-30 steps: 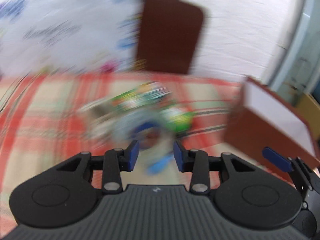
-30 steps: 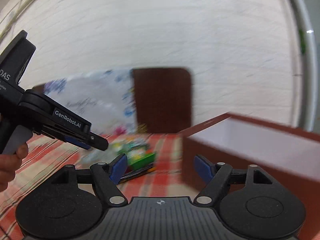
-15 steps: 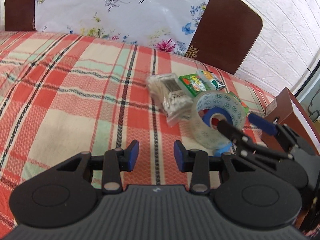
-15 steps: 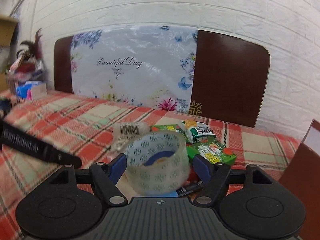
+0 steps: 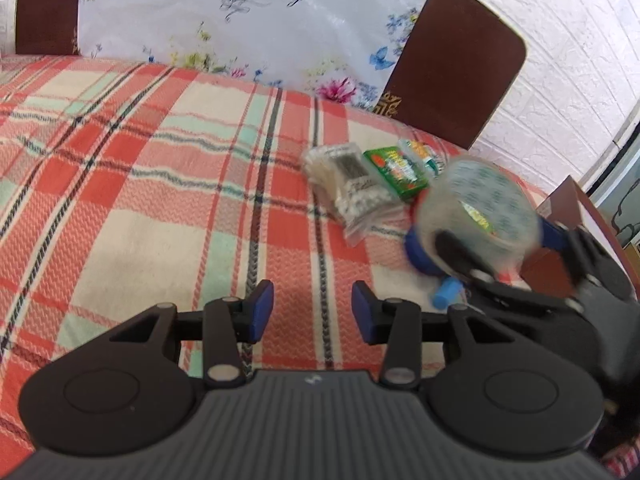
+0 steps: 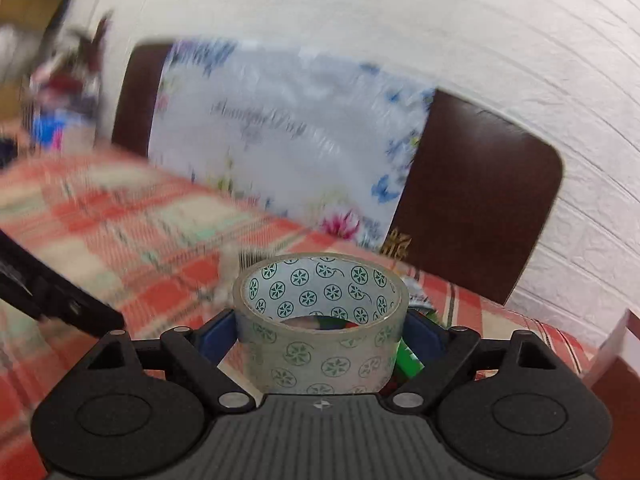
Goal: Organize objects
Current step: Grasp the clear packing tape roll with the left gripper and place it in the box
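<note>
Your right tool [image 6: 320, 336] is clamped on the tape roll [image 6: 322, 320], lifted off the bed [image 5: 140, 184] | your left tool [image 5: 312, 312] gapes empty | swab packet [image 5: 352, 184], green box [image 5: 396, 172] lie ahead-right.

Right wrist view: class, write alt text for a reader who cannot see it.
The right tongs grip a clear tape roll with a green pinwheel-patterned core, above a red plaid cloth. A brown headboard stands behind.
</note>
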Available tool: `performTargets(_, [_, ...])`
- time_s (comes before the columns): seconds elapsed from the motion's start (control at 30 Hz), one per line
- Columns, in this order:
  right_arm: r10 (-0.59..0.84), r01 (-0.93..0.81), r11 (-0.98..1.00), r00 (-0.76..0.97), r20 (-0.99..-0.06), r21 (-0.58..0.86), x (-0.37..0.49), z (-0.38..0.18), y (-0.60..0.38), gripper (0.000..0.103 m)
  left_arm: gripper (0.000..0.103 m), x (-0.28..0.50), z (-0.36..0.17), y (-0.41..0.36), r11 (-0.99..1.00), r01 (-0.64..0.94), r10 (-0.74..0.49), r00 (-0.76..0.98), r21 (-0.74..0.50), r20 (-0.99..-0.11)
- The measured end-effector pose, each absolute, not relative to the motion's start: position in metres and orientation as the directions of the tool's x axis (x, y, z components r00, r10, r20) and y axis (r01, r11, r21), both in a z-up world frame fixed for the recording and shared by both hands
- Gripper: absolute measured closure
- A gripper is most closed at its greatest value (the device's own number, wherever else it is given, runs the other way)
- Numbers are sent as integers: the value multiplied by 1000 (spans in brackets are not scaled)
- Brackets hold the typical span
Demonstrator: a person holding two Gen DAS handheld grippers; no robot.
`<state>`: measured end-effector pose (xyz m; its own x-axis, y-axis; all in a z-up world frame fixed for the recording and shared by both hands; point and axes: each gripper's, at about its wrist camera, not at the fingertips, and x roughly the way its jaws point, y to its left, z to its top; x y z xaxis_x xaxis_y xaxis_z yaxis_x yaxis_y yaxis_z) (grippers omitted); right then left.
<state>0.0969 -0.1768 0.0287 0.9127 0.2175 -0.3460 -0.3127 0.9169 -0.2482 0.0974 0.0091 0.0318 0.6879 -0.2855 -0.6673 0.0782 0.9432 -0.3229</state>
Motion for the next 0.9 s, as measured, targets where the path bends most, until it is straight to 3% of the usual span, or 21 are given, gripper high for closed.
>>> performTargets(0.13, [234,-290,946,920,-314,-147,43,45,-206,16,58,86,45,-13,932,168,-345,684,-321,-643])
performTargets(0.3, [156,-226,967,888,-432,-116,-14,18,-241,16,58,77,52,-72,885,337,-465,597,-321,-654])
performTargets(0.37, [131,-202,974,874,-468,-104,-21,7,-250,16,53,75,54,-100,869,404,-482,565,-285,-669])
performTargets(0.43, [130,-187,980,860,-493,-67,-21,4,-258,16,39,73,51,-128,857,459,-477,535,-235,-697])
performTargets(0.47, [134,-186,981,851,-507,-54,-19,3,-261,15,39,72,48,-138,853,480,-466,523,-206,-713])
performTargets(0.5, [135,-186,981,843,-521,-47,-17,3,-261,15,40,73,42,-147,853,492,-446,512,-176,-734])
performTargets(0.6, [135,-189,981,829,-542,-45,-14,-3,-261,16,78,77,27,-156,855,493,-412,454,-162,-790])
performTargets(0.7, [159,-195,981,851,-500,-20,-20,2,-265,17,80,75,53,-162,849,507,-427,493,-149,-758])
performTargets(0.9, [13,-28,997,983,-183,-79,-28,54,-296,16,77,69,143,-221,769,640,-535,636,-8,-556])
